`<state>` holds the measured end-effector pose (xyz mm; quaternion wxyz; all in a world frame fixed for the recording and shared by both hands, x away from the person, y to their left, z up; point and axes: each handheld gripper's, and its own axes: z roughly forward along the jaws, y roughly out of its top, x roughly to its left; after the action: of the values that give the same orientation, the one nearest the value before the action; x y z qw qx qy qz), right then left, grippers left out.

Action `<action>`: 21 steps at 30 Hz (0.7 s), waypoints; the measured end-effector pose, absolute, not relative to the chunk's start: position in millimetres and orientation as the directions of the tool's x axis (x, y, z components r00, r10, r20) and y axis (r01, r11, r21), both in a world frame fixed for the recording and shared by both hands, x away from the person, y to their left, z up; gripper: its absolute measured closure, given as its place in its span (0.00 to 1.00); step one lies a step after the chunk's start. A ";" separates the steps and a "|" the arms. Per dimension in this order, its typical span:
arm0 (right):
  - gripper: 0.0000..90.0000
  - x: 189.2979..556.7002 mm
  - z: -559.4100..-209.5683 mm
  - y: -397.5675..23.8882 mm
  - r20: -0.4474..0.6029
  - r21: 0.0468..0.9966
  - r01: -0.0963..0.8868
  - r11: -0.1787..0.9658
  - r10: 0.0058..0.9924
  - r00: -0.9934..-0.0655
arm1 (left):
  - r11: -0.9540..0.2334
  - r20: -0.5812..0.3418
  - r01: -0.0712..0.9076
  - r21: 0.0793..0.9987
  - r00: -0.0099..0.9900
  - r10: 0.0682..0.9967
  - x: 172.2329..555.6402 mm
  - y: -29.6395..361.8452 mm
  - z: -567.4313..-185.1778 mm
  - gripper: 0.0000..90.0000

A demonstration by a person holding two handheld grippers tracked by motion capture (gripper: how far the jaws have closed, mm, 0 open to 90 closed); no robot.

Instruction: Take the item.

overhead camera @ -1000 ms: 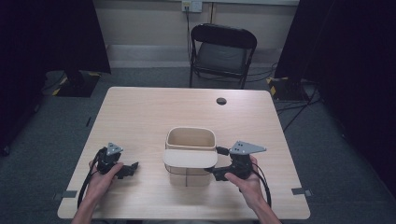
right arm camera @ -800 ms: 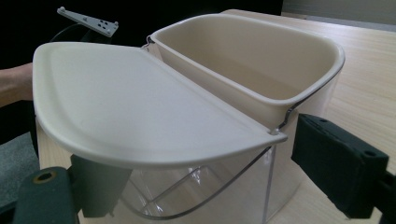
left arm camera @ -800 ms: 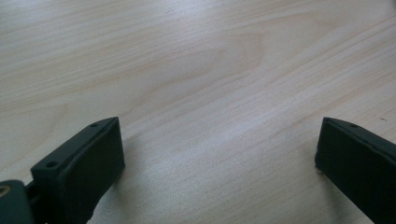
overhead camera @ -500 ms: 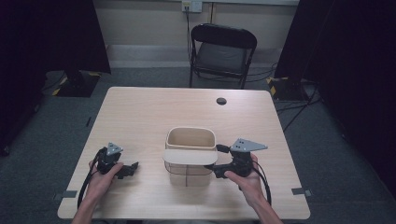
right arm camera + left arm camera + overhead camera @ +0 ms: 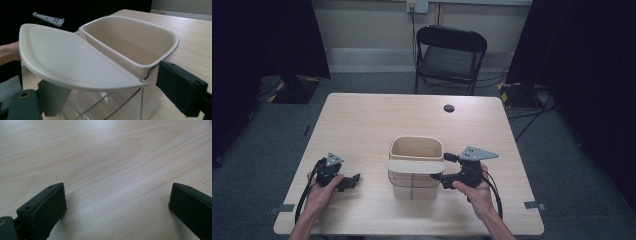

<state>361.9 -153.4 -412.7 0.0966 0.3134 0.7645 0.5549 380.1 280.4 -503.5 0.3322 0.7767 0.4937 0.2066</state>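
Container: a clear plastic bin with a cream rim and a cream flap lid (image 5: pixel 415 167) stands upright near the middle of the pale wood worktop (image 5: pixel 362 125), towards the near edge.
Handling: it looks light, rigid and smooth-walled, likely to slide or tip under a sideways push; the thin cream flap (image 5: pixel 72 60) lies level over the near half, the far half open.
Where to hold: the flap's edge or the thick cream rim seems the surest purchase.
Right gripper (image 5: pixel 447 169): held level in the person's right hand at the bin's right side, jaws spread, straddling the flap edge without pinching it.
Left gripper (image 5: pixel 354 180): low over bare worktop, well left of the bin, jaws spread wide and empty.
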 end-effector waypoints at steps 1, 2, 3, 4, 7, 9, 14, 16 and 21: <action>0.16 361.8 -412.6 -153.4 0.199 0.909 0.371 0.188 0.587 -0.785 | -0.292 -0.007 0.630 0.720 0.427 0.904 380.1 280.4 -503.5 0.01; 0.16 361.9 -412.5 -153.5 0.197 0.910 0.369 0.189 0.586 -0.786 | -0.292 -0.007 0.630 0.720 0.427 0.904 380.0 280.4 -503.5 0.01; 0.17 361.9 -412.3 -153.6 0.197 0.910 0.369 0.189 0.585 -0.787 | -0.292 -0.008 0.630 0.720 0.427 0.904 380.0 280.4 -503.5 0.01; 0.17 362.0 -412.2 -153.6 0.198 0.910 0.369 0.189 0.585 -0.787 | -0.291 -0.008 0.630 0.720 0.427 0.904 380.0 280.3 -503.5 0.01; 0.17 362.2 -412.0 -153.8 0.198 0.910 0.369 0.188 0.585 -0.787 | -0.292 -0.007 0.630 0.720 0.427 0.904 380.1 280.4 -503.5 0.01; 0.17 362.3 -411.7 -153.9 0.199 0.910 0.369 0.187 0.584 -0.787 | -0.292 -0.008 0.630 0.720 0.427 0.904 380.0 280.4 -503.5 0.01; 0.18 363.3 -410.4 -154.9 0.202 0.911 0.370 0.185 0.581 -0.788 | -0.292 -0.008 0.630 0.720 0.427 0.904 380.0 280.4 -503.5 0.01; 0.19 363.5 -409.9 -155.3 0.202 0.911 0.368 0.184 0.579 -0.790 | -0.292 -0.007 0.630 0.720 0.427 0.904 380.1 280.4 -503.5 0.01; 0.20 363.5 -409.3 -155.5 0.203 0.912 0.368 0.182 0.580 -0.789 | -0.291 -0.007 0.629 0.721 0.427 0.904 380.0 280.3 -503.5 0.01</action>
<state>363.5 -155.5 -409.3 0.0948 0.3106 0.7629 0.5590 380.0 280.3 -503.5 0.3325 0.7765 0.4938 0.2068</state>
